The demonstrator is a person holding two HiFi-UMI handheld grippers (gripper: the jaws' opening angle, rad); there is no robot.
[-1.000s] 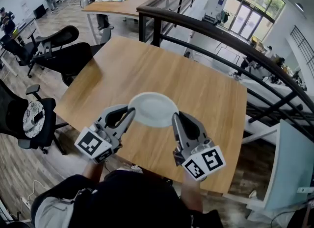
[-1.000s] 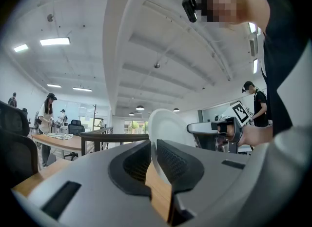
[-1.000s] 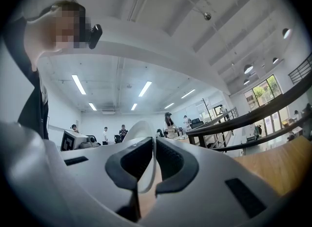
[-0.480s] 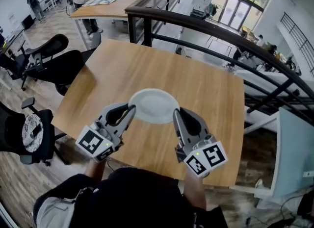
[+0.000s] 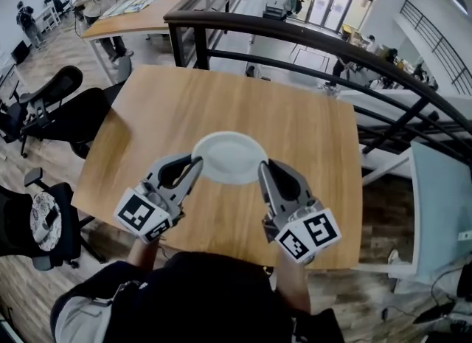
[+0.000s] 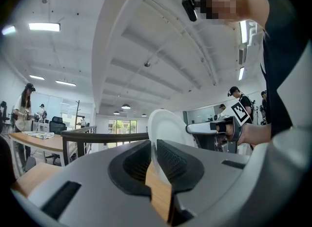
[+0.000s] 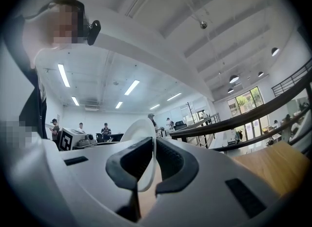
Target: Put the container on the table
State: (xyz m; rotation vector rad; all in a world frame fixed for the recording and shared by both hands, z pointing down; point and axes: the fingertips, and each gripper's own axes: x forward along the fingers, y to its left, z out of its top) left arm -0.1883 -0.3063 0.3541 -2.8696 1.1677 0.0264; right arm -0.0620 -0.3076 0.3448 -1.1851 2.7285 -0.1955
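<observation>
The container is a shallow white round dish (image 5: pixel 230 157), held level over the near half of the wooden table (image 5: pixel 295 120). My left gripper (image 5: pixel 195 164) is shut on its left rim and my right gripper (image 5: pixel 262 172) is shut on its right rim. In the left gripper view the dish (image 6: pixel 168 128) stands edge-on between the closed pads of the left gripper (image 6: pixel 155 160), with the right gripper (image 6: pixel 214 129) beyond it. In the right gripper view the dish rim (image 7: pixel 141 133) is pinched in the right gripper (image 7: pixel 154 161).
A black railing (image 5: pixel 295 35) runs along the table's far edge, with a drop to a lower floor behind it. Black office chairs (image 5: pixel 66 109) stand to the left. Another wooden table (image 5: pixel 140 13) with people beside it is at the back left.
Both grippers have carried the dish a little further over the table. Both grips look the same as before.
</observation>
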